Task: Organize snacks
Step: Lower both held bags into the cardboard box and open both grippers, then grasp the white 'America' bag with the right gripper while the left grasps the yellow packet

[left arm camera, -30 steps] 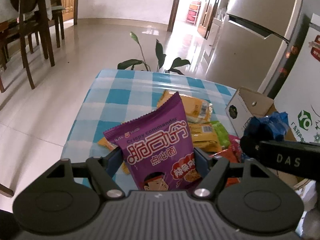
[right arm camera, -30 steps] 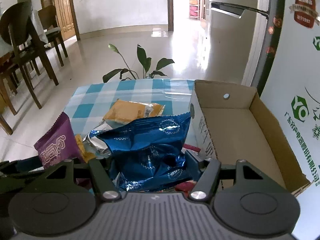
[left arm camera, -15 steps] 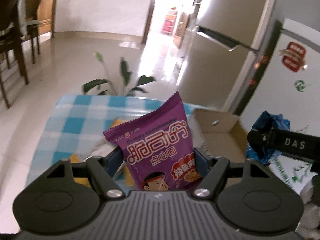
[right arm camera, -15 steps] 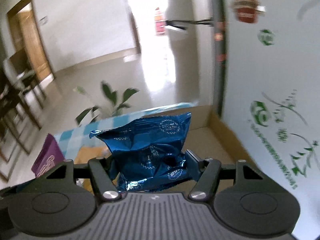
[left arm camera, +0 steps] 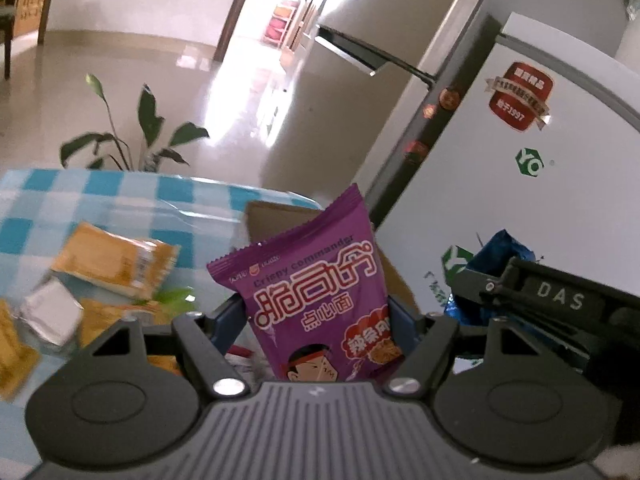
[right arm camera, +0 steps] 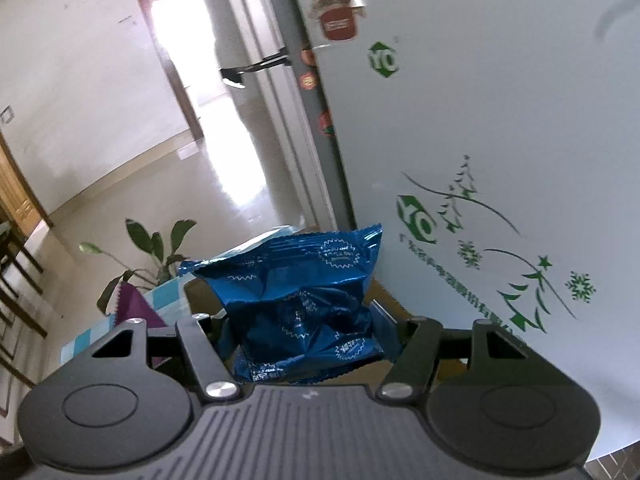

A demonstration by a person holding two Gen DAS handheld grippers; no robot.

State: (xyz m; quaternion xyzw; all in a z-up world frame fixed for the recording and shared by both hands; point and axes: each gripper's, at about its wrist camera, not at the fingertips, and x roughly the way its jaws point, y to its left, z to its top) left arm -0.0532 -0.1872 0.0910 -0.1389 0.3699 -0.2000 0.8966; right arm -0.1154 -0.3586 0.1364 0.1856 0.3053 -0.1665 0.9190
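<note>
Left wrist: my left gripper (left arm camera: 316, 320) is clamped on the purple snack bag (left arm camera: 316, 300), upright, raised in front of the cardboard box (left arm camera: 276, 220). Orange packets (left arm camera: 116, 260) lie on the checked tablecloth (left arm camera: 120, 196) left of the box. My right gripper (left arm camera: 560, 312) sits right of the box.

Right wrist: right gripper (right arm camera: 302, 328) pinches the crumpled blue snack bag (right arm camera: 296, 296), held over the box (right arm camera: 196, 292), beside the white fridge (right arm camera: 500, 140).

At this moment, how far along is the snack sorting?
Done: nothing visibly boxed; the box interior is mostly hidden. In hand: left gripper clamps the purple pack, right gripper the blue pack, both raised near the box. Left: orange packs and a silver one lie on the table.
</note>
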